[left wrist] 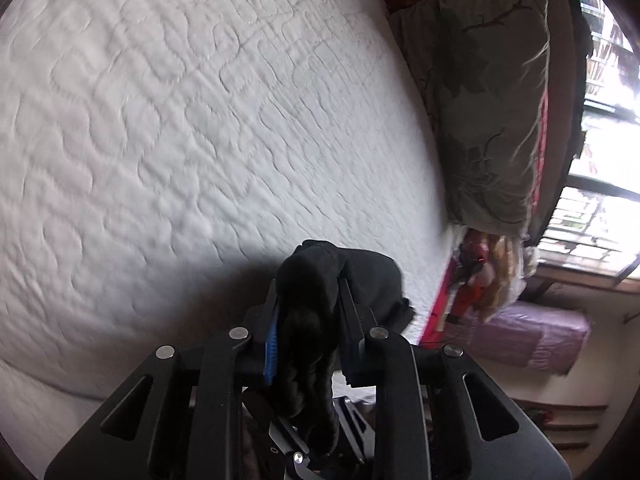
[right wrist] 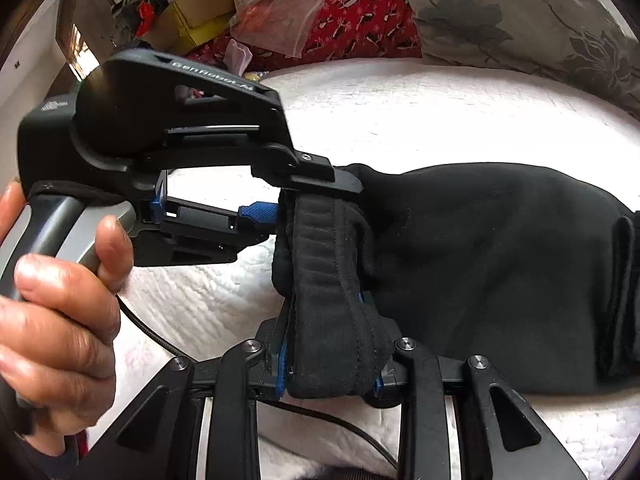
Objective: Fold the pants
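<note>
Black pants (right wrist: 500,260) lie across a white quilted mattress (right wrist: 440,120), the legs running off to the right. Their waistband (right wrist: 320,248) stands bunched between both grippers. My right gripper (right wrist: 324,312) is shut on the near end of the waistband. My left gripper (right wrist: 296,204), held by a hand (right wrist: 60,320), comes in from the left and is shut on the far end. In the left wrist view the left gripper (left wrist: 310,284) pinches a wad of the black pants (left wrist: 372,276) over the mattress (left wrist: 200,120).
A grey flowered pillow (right wrist: 520,12) lies along the head of the bed, also the pillow (left wrist: 488,112) at right. Red patterned cloth (right wrist: 360,12) and a heap of boxes and bags (right wrist: 200,12) sit behind. A barred window (left wrist: 600,160) and a purple bundle (left wrist: 532,336) lie past the bed's edge.
</note>
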`<state>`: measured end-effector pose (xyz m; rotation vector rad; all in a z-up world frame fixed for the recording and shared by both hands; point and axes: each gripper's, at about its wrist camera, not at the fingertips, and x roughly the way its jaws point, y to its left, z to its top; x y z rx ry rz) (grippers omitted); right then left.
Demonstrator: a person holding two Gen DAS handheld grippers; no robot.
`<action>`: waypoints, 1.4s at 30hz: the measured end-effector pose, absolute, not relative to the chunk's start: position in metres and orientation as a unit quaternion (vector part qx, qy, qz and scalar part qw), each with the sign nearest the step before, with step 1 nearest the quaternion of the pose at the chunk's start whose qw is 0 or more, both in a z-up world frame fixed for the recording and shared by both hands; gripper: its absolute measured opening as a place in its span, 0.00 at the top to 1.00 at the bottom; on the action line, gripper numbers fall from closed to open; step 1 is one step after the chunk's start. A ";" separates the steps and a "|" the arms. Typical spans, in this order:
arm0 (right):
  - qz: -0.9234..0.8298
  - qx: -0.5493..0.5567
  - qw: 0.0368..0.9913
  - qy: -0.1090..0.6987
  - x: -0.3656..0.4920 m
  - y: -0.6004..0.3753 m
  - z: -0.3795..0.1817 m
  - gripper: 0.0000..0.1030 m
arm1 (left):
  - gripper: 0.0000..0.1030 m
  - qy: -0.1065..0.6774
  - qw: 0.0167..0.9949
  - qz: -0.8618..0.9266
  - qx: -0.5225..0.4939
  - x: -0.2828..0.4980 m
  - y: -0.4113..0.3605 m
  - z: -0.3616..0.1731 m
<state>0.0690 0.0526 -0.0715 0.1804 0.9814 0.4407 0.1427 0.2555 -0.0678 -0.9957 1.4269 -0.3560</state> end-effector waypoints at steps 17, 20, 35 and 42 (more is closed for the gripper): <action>0.187 0.200 0.873 0.404 0.049 -0.083 -0.018 0.71 | 0.80 0.630 0.654 -0.206 -0.365 0.158 0.078 -0.001; 0.150 0.241 0.869 0.405 0.047 -0.138 -0.030 0.71 | 0.80 0.655 0.649 -0.205 -0.329 0.166 0.022 -0.016; 0.127 0.389 0.797 0.444 0.036 -0.262 -0.100 0.51 | 0.50 0.602 0.683 -0.204 -0.360 0.141 0.035 0.000; 0.118 0.410 0.799 0.423 0.029 -0.293 -0.087 0.50 | 0.44 0.597 0.711 -0.160 -0.336 0.097 0.061 -0.011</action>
